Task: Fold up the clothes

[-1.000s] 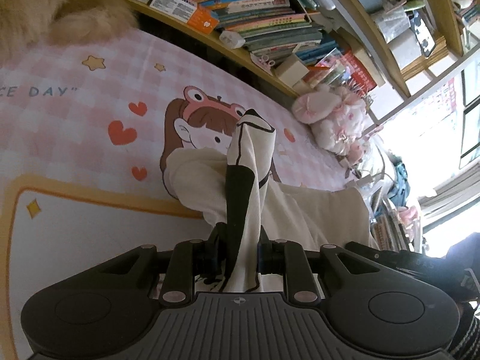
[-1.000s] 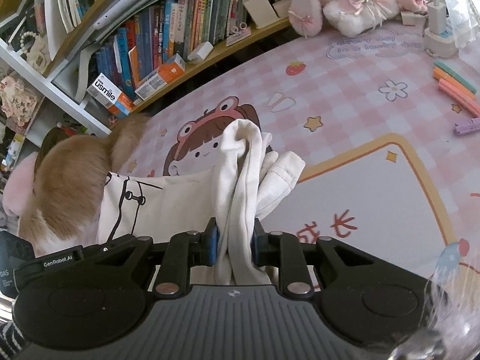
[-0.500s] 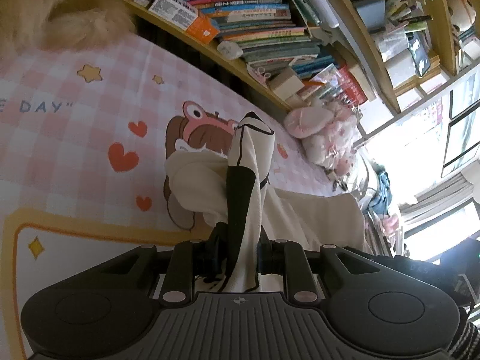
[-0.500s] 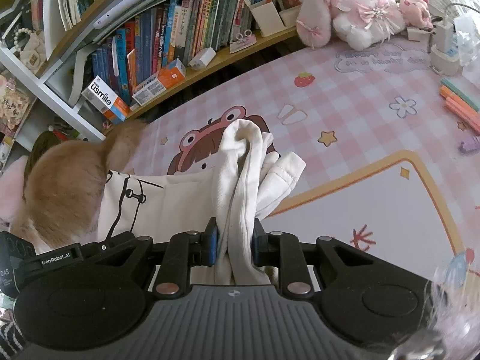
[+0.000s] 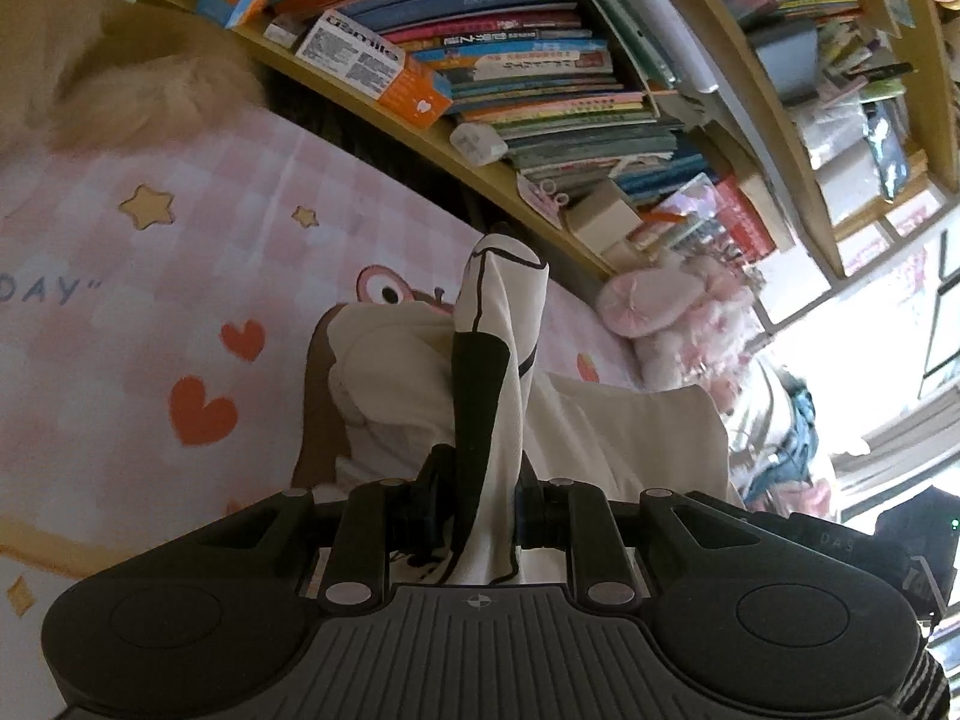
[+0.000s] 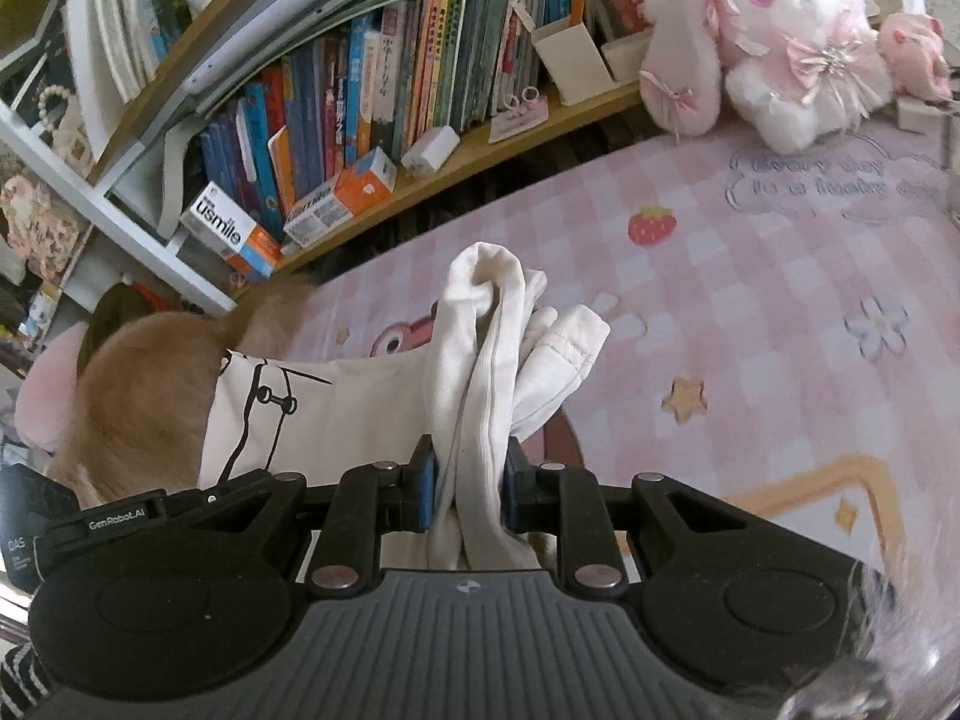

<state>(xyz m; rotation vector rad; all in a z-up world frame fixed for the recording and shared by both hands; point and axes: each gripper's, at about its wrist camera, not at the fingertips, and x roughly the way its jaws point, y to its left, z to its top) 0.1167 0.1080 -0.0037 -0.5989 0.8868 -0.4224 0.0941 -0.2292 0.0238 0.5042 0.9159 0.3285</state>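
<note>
A cream cotton garment with black line print (image 5: pixel 630 426) hangs between both claws above a pink checked cartoon mat (image 6: pixel 750 276). The left gripper (image 5: pixel 480 501) pinches a bunched fold that rises ahead of its fingers. The right gripper (image 6: pixel 465 495) clamps another bunched fold; a tan furry plush (image 6: pixel 138 384) lies to its left.

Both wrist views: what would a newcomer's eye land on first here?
First, the bunched cream-white cotton garment with black line print, pinched in the left gripper and the right gripper and hanging stretched between them over the pink checked cartoon mat. Next, the crowded wooden bookshelf behind the mat, and the pink-and-white plush rabbit toy at its right end.
</note>
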